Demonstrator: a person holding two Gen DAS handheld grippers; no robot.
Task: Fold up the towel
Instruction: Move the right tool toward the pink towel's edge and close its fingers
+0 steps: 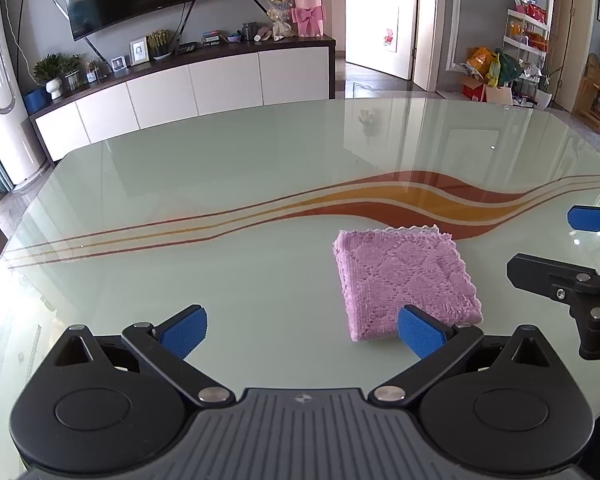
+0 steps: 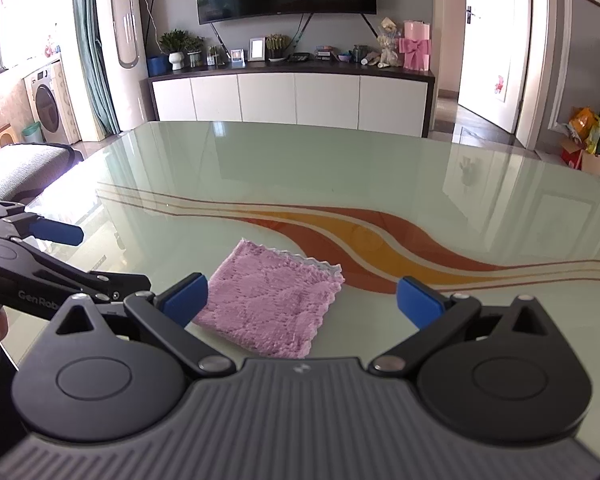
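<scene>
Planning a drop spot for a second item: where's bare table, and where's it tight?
Bare glass table runs from the wavy orange stripe to the far edge, and left of the pink towel. Right of the towel it is also bare. It is crowded at the near edge, where the open left hand-held gripper and the open right hand-held gripper flank the towel.

The left claw point(image 1: 302, 330) is spread wide, its blue pads point(image 1: 184, 330) far apart and holding nothing. The right claw point(image 2: 302, 300) is likewise spread wide and empty. The two sit side by side, each one's blue-tipped fingers showing at the edge of the other's view.
</scene>
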